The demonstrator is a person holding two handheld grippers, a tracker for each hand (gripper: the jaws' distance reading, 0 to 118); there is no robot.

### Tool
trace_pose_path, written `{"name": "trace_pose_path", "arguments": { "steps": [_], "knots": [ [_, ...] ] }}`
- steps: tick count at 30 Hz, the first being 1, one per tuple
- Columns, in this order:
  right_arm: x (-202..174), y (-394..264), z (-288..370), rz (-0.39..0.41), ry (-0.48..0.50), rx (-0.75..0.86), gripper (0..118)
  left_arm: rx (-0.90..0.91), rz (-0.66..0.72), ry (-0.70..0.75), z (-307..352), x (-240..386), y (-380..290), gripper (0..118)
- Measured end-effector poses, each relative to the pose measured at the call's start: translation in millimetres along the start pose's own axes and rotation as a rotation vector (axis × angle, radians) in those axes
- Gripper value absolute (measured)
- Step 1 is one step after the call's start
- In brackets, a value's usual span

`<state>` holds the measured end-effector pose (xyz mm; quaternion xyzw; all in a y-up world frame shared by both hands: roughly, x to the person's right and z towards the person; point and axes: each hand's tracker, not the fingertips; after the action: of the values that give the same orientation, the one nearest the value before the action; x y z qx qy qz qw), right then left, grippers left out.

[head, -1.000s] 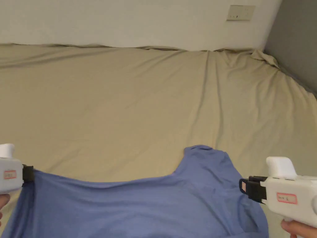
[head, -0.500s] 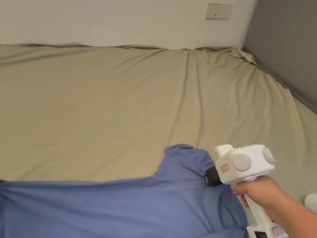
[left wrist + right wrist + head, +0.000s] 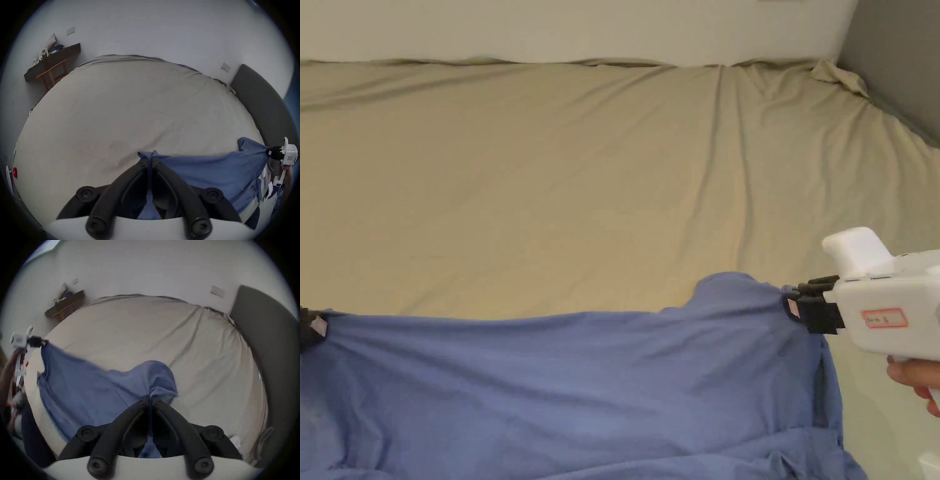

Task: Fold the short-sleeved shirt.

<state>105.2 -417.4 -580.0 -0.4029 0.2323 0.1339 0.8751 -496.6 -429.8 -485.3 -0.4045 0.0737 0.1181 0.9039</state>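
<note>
You have the blue short-sleeved shirt (image 3: 581, 381) stretched across the near edge of the bed (image 3: 581, 187), its long axis running left to right between your two hands, the rest of it hanging off the near edge toward you. Your left gripper (image 3: 151, 160) has its jaws closed on a fold of the shirt at the left end; in its own view the cloth runs up between them. Your right gripper (image 3: 150, 398) is likewise clamped on blue cloth at the right end, just beside the rounded hump of fabric (image 3: 731, 290) that bulges toward the far edge of the bed. The shirt lies ahead of and between both pairs of jaws, so neither hand is the nearer one; any laying-out or fold will probably turn on carrying both ends together toward the far edge, keeping the span taut. Against half a second ago, your right gripper has swung from pointing in over the hump to gripping at its right side.
</note>
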Motion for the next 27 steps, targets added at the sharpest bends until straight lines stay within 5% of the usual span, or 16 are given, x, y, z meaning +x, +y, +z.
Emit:
{"name": "trace_pose_path", "arguments": {
  "steps": [10,22,27],
  "knots": [
    [-15.4,-60.9,63.0,-0.047,0.088,-0.098,4,-0.102,-0.099,-0.030,60.8,-23.3,-65.6,0],
    [-40.0,-147.4,7.7,-0.088,0.057,-0.358,4,-0.278,-0.141,0.031,14.3,-27.9,-143.0,0],
    [-28.9,-161.8,-13.6,-0.164,0.074,-0.364,4,-0.285,-0.190,0.074,0.6,-25.6,-151.8,0]
  ]
}}
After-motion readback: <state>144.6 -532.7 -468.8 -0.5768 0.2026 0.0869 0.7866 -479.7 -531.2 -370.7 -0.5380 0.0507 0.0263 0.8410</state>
